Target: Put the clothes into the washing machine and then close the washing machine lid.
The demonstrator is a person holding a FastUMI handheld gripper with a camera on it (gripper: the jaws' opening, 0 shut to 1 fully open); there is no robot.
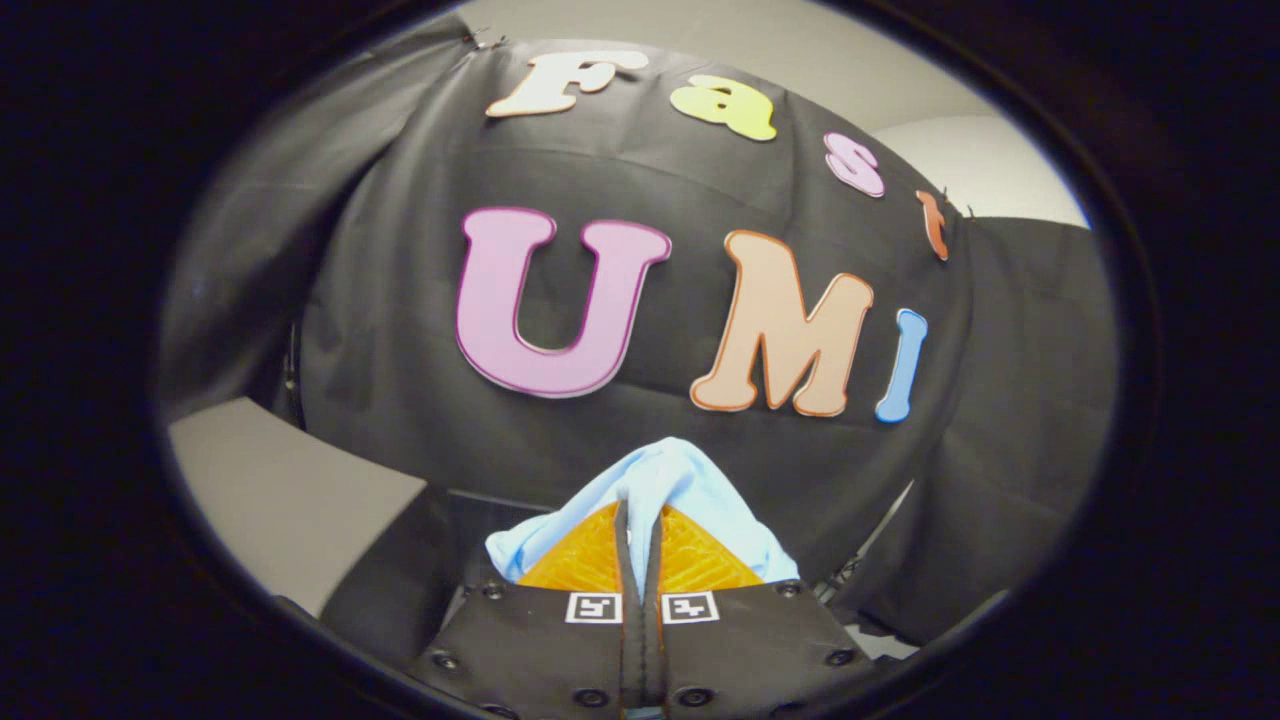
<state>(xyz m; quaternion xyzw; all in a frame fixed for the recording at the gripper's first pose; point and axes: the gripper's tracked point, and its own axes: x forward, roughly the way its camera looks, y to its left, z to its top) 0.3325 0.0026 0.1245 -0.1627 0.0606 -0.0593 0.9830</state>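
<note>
My gripper (pixel 640 508) is shut on a light blue piece of clothing (pixel 668 478). The cloth bunches up over and around the two fingers (pixel 590 555), rising above their tips and hanging down on both sides. The jaws stand pressed almost together with a thin fold of the cloth pinched between them. The gripper is held high and points at the booth's black cloth wall (pixel 640 420).
A pale grey flat surface (pixel 290 510) lies low to the left of the fingers. A dark edge (pixel 480 497) runs just behind the cloth. Black cloth hangs on the left and right. A white wall (pixel 980 160) shows above it.
</note>
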